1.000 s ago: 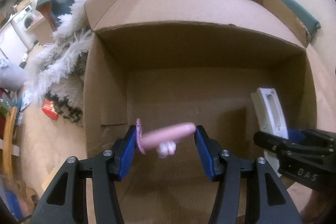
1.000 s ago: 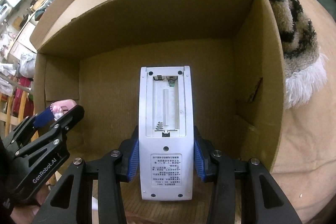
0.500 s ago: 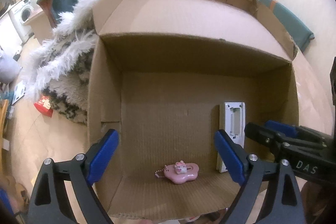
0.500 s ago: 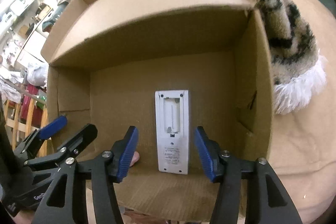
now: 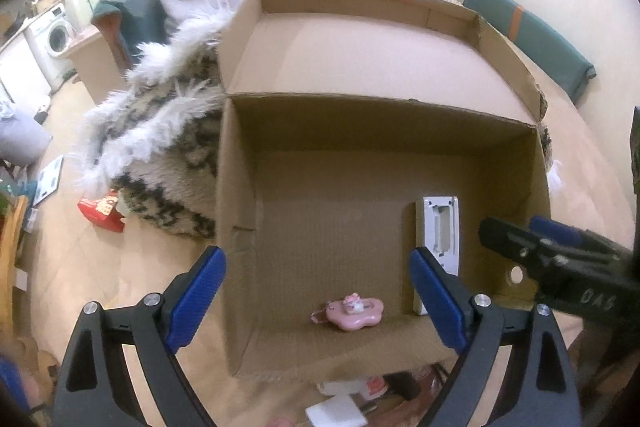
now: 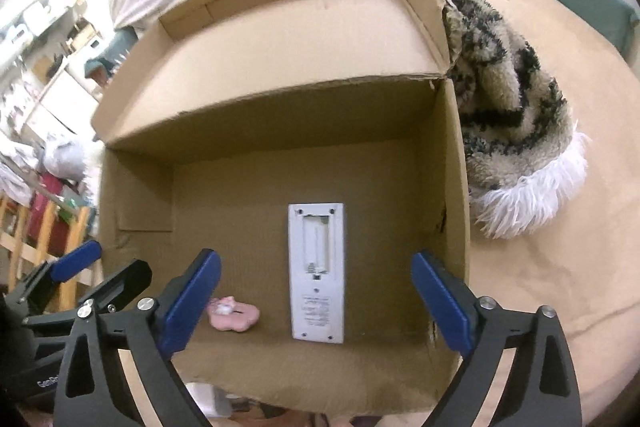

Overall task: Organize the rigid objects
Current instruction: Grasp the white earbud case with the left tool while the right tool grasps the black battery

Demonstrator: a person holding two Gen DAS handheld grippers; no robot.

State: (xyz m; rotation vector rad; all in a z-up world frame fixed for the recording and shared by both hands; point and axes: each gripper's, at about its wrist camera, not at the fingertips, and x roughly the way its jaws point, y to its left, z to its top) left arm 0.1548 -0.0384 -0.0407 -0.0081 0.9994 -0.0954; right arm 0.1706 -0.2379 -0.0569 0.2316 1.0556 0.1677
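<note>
Left wrist view: the left tool [image 5: 318, 297] hangs above the near edge of an open cardboard box [image 5: 236, 187], its blue-padded jaws spread wide with nothing between the pads. Below the gap, on the box floor, lies a small pink keychain charm [image 5: 354, 313] bearing a tiny white figure. To its right, apart from it, a white remote control [image 5: 438, 227] lies face down with its battery compartment uncovered. The right tool [image 5: 560, 251] enters from the right edge over the box's right wall. Beyond the box, a shaggy black-and-cream rug [image 5: 168, 131] is bunched against its left side, a red packet [image 5: 102, 213] lies on the floor, and a washing machine [image 5: 54, 37] stands far left. Right wrist view: the right tool [image 6: 316, 297] has its jaws opening, already very wide, and its pads touch nothing; the remote control [image 6: 318, 271] rests on the box floor under the gap. The pink charm [image 6: 236, 313] lies left of it, partly hidden behind the left pad, and the left tool [image 6: 80, 271] shows at the lower left. The box [image 6: 454, 187] stands with its far flap raised, and the rug [image 6: 508, 99] is heaped just outside the right wall.
</note>
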